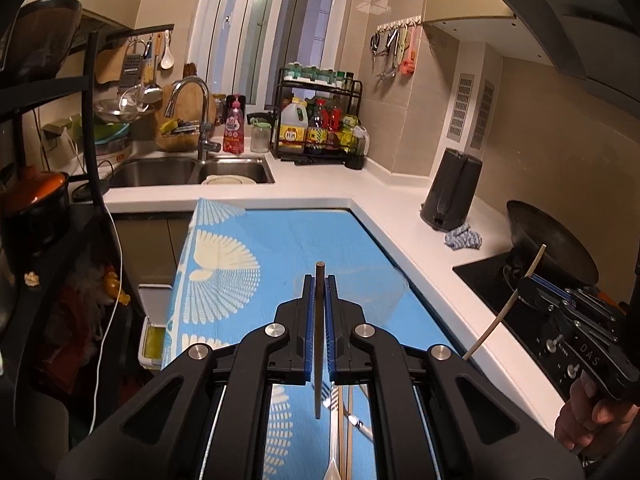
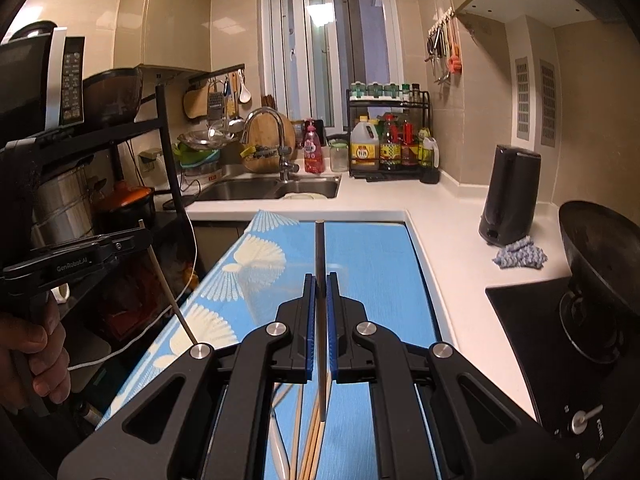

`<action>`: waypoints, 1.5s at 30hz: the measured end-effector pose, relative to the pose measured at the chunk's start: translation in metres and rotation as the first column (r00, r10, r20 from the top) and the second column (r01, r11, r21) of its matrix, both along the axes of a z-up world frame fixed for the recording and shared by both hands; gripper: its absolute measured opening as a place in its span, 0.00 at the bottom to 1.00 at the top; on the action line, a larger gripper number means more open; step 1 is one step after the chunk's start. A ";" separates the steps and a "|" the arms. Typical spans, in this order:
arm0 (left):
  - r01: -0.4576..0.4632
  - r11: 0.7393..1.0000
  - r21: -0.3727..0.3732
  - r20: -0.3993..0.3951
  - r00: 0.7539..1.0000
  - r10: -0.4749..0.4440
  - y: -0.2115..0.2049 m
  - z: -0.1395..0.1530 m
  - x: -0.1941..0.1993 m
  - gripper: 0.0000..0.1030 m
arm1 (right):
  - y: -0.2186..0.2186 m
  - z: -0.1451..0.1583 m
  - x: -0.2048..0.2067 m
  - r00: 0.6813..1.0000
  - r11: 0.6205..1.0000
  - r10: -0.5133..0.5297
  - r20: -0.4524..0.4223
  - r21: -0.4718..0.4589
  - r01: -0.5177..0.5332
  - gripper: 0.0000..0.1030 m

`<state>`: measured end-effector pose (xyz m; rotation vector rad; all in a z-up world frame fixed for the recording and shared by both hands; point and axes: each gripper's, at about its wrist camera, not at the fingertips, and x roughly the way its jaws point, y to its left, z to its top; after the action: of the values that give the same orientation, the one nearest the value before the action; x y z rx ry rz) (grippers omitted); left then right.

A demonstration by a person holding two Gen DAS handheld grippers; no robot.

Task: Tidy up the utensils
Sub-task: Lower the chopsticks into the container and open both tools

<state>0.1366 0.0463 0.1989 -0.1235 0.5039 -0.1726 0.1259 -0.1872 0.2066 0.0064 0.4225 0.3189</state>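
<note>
Chopsticks are being sorted: each gripper has its jaws closed on one single stick, lifted above the blue cloth (image 1: 280, 240). The left gripper (image 1: 319, 284) holds its chopstick (image 1: 319, 344) upright, and the right gripper (image 2: 320, 284) holds its own chopstick (image 2: 320, 264) the same way. More utensils (image 2: 308, 452) lie below. Next, I think, both sticks must be carried to one place and laid together.
</note>
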 end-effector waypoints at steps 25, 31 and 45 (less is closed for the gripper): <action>0.010 1.000 0.029 -0.129 0.992 -0.006 -0.026 0.000 0.142 0.05 | 0.038 -0.015 0.139 0.999 1.000 0.005 -0.050 0.024 -0.004 0.05; 0.014 0.999 0.034 -0.241 0.970 -0.005 -0.029 -0.037 0.151 0.05 | 0.037 -0.054 0.141 0.986 1.000 0.001 -0.166 0.013 0.002 0.10; -0.043 0.998 0.035 -0.080 0.996 0.046 -0.019 0.014 0.072 0.63 | 0.020 -0.017 0.065 0.997 0.998 -0.055 -0.052 -0.013 0.054 0.46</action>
<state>0.2085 0.0269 0.2132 -0.1089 0.5836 -0.1161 0.1910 -0.1670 0.1900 0.0153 0.4748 0.2628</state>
